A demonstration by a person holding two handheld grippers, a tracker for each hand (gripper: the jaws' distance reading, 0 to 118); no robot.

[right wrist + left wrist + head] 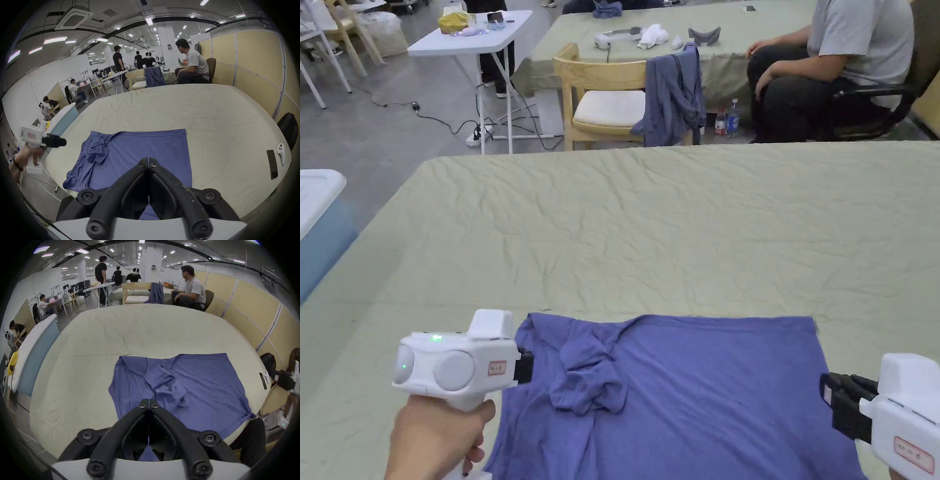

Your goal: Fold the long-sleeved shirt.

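A blue long-sleeved shirt (706,387) lies flat at the near edge of the green-covered table (675,219). A sleeve is bunched in a heap (590,375) on its left part. My left gripper (524,367) is held by a hand just off the shirt's left edge, jaws closed together with nothing between them. In the left gripper view the shut gripper (149,402) points over the shirt (203,386). My right gripper (830,392) sits at the shirt's right edge, also shut and empty. In the right gripper view it (148,160) hovers over the shirt (146,146), with the left gripper (64,142) off to the left.
Another blue garment (672,100) hangs on a wooden chair (600,94) beyond the table. A person (850,56) sits at the back right. A blue-and-white bin (315,212) stands left. A dark phone (271,164) and a white controller (281,152) lie on the table's right side.
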